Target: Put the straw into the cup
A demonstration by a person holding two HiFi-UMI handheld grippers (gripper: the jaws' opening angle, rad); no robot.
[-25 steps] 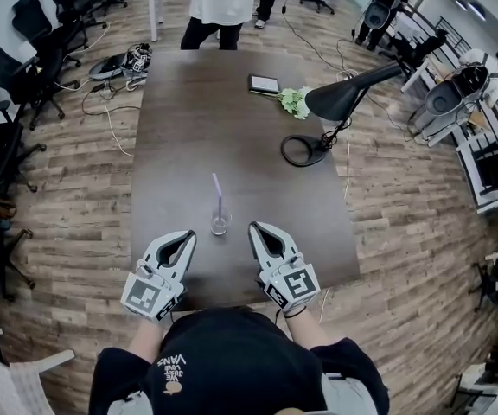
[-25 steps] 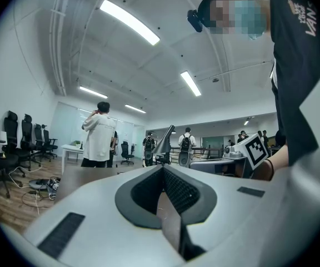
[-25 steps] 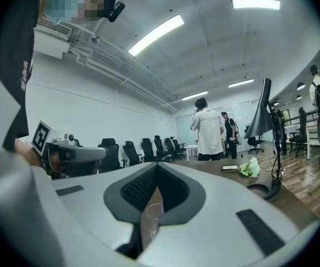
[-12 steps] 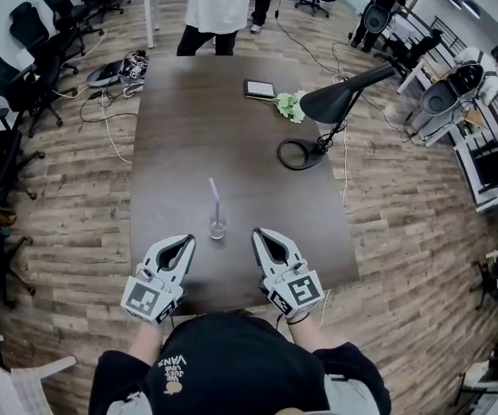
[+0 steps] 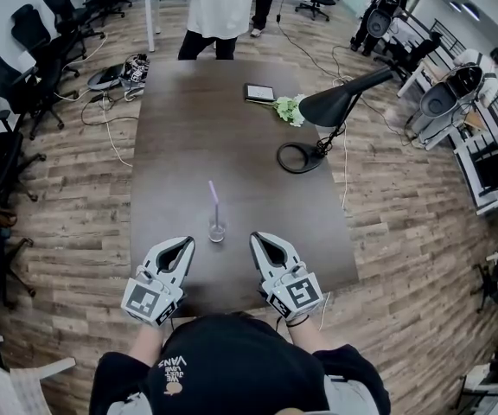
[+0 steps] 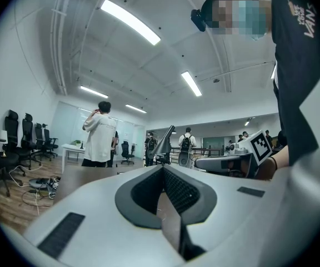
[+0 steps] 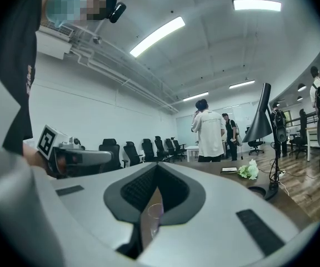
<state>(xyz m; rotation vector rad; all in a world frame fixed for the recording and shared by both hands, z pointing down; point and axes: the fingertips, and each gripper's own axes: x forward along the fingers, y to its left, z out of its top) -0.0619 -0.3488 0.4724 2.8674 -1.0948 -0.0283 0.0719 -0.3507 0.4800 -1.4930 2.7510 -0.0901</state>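
Left gripper (image 5: 185,241): jaws pressed together at the tips with nothing between them. It is held level over the near edge of the table, to the left of the cup.
Right gripper (image 5: 256,237): jaws also closed tip to tip and empty. It is held level, to the right of the cup.
Cup (image 5: 218,229): a small clear glass standing upright on the table. It sits between the two grippers' tips and just beyond them, touching neither.
Straw (image 5: 214,199): pale purple, with its lower end inside the cup and its upper end leaning toward the far side of the table.
Table (image 5: 180,137): long, with a dark brown top.
Lamp (image 5: 340,100): black, with its ring base on the right half of the table, well beyond the cup.
Flowers (image 5: 290,108): a small pale green bunch lying just beside the lamp head.
Notebook (image 5: 260,92): lies flat near the flowers, toward the far end.
Person (image 5: 219,11): in a white top and dark trousers, standing at the table's far end.
Chairs (image 5: 24,54): black office chairs along the left wall, on a wood-plank floor.
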